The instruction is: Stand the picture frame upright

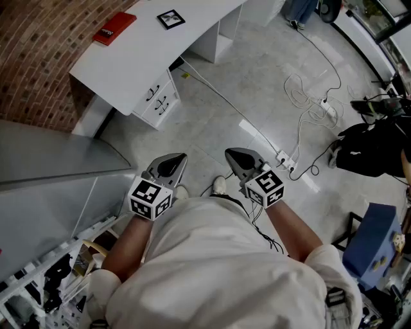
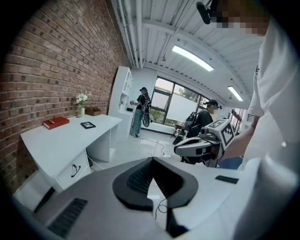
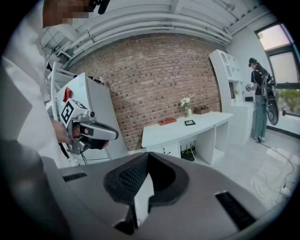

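The picture frame [image 1: 171, 18] is small and black and lies flat on the white desk [image 1: 138, 54] far ahead, beside a red book [image 1: 114, 27]. The left gripper view shows the frame [image 2: 87, 124] on the desk, and so does the right gripper view [image 3: 189, 123]. My left gripper [image 1: 173, 159] and right gripper [image 1: 236, 156] are held in front of my body over the floor, well short of the desk. Both are shut with nothing between the jaws. Each gripper shows in the other's view: the right gripper [image 2: 185, 148] and the left gripper [image 3: 111, 135].
A brick wall [image 1: 38, 58] backs the desk, which has drawers [image 1: 157, 99]. A grey cabinet [image 1: 51, 154] stands at my left. Cables and a power strip [image 1: 286, 160] cross the floor; a black bag [image 1: 372, 148] and a blue box [image 1: 369, 244] sit at right. A person [image 2: 140, 110] stands by the windows.
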A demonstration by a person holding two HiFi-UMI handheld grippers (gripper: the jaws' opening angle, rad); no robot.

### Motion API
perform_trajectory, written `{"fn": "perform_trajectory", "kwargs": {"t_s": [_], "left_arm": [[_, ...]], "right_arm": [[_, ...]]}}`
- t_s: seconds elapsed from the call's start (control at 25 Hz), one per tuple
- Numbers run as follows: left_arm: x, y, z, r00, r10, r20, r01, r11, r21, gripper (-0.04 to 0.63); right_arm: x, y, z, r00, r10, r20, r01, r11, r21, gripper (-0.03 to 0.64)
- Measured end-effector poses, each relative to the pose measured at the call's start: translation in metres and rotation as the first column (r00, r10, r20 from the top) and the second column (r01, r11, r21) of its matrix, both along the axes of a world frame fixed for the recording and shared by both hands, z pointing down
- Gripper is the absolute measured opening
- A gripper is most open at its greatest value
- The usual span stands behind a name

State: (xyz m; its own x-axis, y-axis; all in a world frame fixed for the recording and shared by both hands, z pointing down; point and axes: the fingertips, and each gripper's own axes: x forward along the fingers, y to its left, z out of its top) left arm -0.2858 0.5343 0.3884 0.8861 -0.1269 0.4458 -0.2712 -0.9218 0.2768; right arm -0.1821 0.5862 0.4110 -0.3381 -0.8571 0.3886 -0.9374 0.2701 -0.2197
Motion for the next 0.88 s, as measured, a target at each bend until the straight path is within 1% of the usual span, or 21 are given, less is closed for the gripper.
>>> {"fn": "perform_trajectory", "kwargs": {"t_s": [0.24, 0.36, 0.44, 0.6, 0.68, 0.72, 0.76, 0.8, 0.84, 0.88], "left_arm": [[-0.071, -0.03, -0.001, 0.999, -0.032, -0.026, 0.031, 0.999, -0.015, -0.005], [-0.096, -0.042, -0.003, 0.999, -0.03, -0.034, 0.03, 1.0, -0.006, -0.005], [-0.108, -0.047, -0.003, 0.999, -0.016, -0.037, 0.016, 1.0, -0.001, -0.005], [-0.126, -0.056, 0.002, 0.999, 0.007, -0.04, -0.007, 1.0, -0.003, -0.005], [-0.13, -0.058, 0.005, 0.999, 0.004, -0.046, -0.004, 1.0, -0.008, -0.003], [-0.131, -0.06, 0.006, 0.999, 0.001, -0.049, -0.001, 1.0, -0.009, -0.003], [-0.13, -0.062, 0.007, 0.999, -0.002, -0.052, 0.001, 1.0, -0.01, 0.014], [-0.128, -0.064, 0.008, 0.999, -0.004, -0.053, 0.003, 1.0, -0.011, 0.069], [-0.125, -0.067, 0.009, 0.999, -0.005, -0.054, 0.004, 1.0, -0.011, 0.086], [-0.12, -0.07, 0.01, 0.998, -0.006, -0.055, 0.006, 1.0, -0.01, 0.087]], "right_arm": [[-0.062, -0.029, -0.013, 0.999, 0.021, -0.03, -0.02, 0.999, 0.032, 0.003], [-0.085, -0.038, -0.017, 0.999, 0.027, -0.044, -0.026, 0.999, 0.034, 0.003], [-0.097, -0.043, -0.018, 0.999, 0.042, -0.035, -0.041, 0.999, 0.03, 0.003], [-0.113, -0.051, -0.017, 0.995, 0.098, 0.014, -0.098, 0.995, 0.017, 0.005], [-0.118, -0.05, -0.016, 0.993, 0.115, 0.017, -0.115, 0.993, 0.019, 0.005], [-0.119, -0.051, -0.016, 0.993, 0.121, 0.016, -0.121, 0.992, 0.02, 0.022], [-0.118, -0.052, -0.016, 0.992, 0.127, 0.013, -0.127, 0.992, 0.021, 0.041], [-0.116, -0.053, -0.015, 0.991, 0.132, 0.006, -0.133, 0.991, 0.021, 0.065], [-0.112, -0.055, -0.014, 0.991, 0.137, -0.002, -0.137, 0.99, 0.02, 0.072], [-0.106, -0.059, -0.013, 0.99, 0.143, -0.008, -0.143, 0.99, 0.019, 0.077]]}}
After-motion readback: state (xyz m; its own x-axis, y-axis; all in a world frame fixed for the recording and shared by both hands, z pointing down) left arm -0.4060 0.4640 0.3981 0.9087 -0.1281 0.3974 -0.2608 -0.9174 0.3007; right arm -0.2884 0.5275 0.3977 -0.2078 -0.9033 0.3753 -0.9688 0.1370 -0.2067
